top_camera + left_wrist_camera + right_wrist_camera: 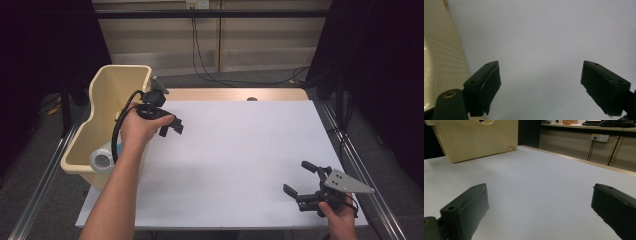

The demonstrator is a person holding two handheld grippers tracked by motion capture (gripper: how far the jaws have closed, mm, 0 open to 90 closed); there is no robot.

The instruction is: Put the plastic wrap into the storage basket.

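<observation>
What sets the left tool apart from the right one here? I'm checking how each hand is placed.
The left tool hangs beside the cream bin at the table's left edge; the right tool sits at the near right corner, far from the bin. The right tool carries a grey three-cornered plate on top; none shows on the left tool, which trails a looping black cable. Both have black jaws standing open with nothing between them, over the bare white table.

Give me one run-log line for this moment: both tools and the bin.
left tool: open, nothing held, beside cream bin | right tool: open, nothing held, near white table's front right corner | roll lies in bin
</observation>
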